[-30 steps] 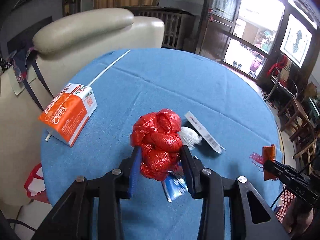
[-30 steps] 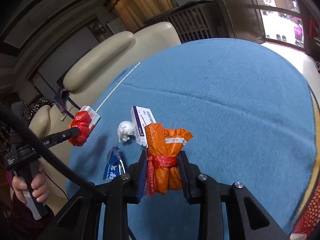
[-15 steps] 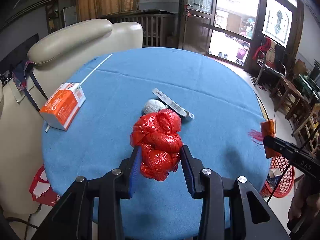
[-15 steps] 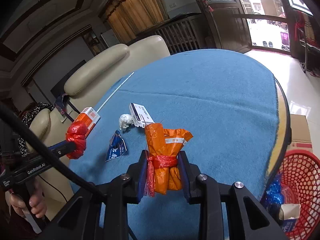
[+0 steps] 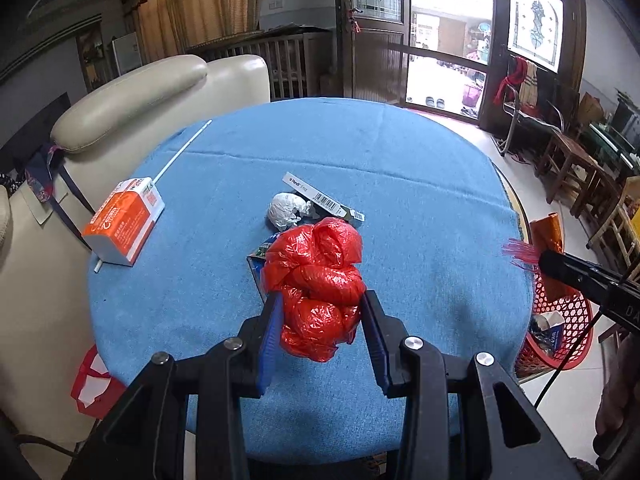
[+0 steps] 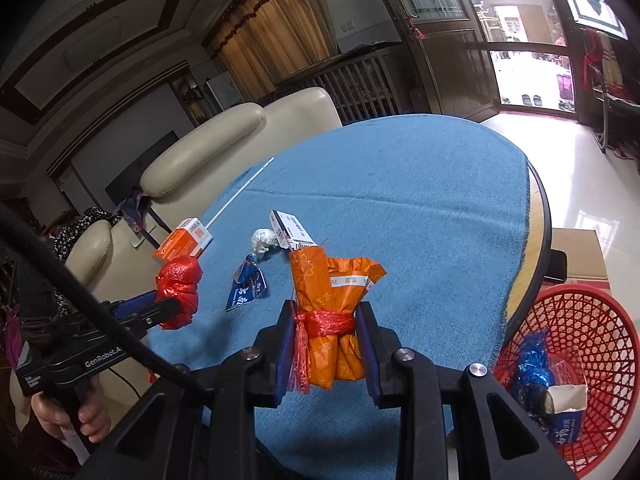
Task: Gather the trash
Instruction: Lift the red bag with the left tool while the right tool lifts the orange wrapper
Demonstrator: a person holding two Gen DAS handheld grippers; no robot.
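Observation:
My left gripper (image 5: pixel 320 304) is shut on a crumpled red plastic bag (image 5: pixel 318 280) held above the blue tablecloth (image 5: pixel 400 184). My right gripper (image 6: pixel 325 320) is shut on an orange bag bundle (image 6: pixel 334 308) tied with a red strip. On the cloth lie an orange carton (image 5: pixel 124 220), a white crumpled wad (image 5: pixel 286 210), a white flat box (image 5: pixel 320 196), a blue wrapper (image 6: pixel 246 288) and a thin white stick (image 5: pixel 180 152). A red mesh basket (image 6: pixel 592 316) stands on the floor right of the table, with trash inside. The left gripper with the red bag (image 6: pixel 178 292) shows at the left of the right wrist view.
A cream leather sofa (image 5: pixel 132 96) runs along the table's far left side. A cardboard box (image 6: pixel 580 252) sits on the floor behind the basket. Wooden chairs and stools (image 5: pixel 572 168) stand at the right, near glass doors. A red-and-white bag (image 5: pixel 94 384) lies below the table's left edge.
Both grippers have drawn back from the table's middle with their loads still held. The table looks farther away, and the red basket has come into view at the right.

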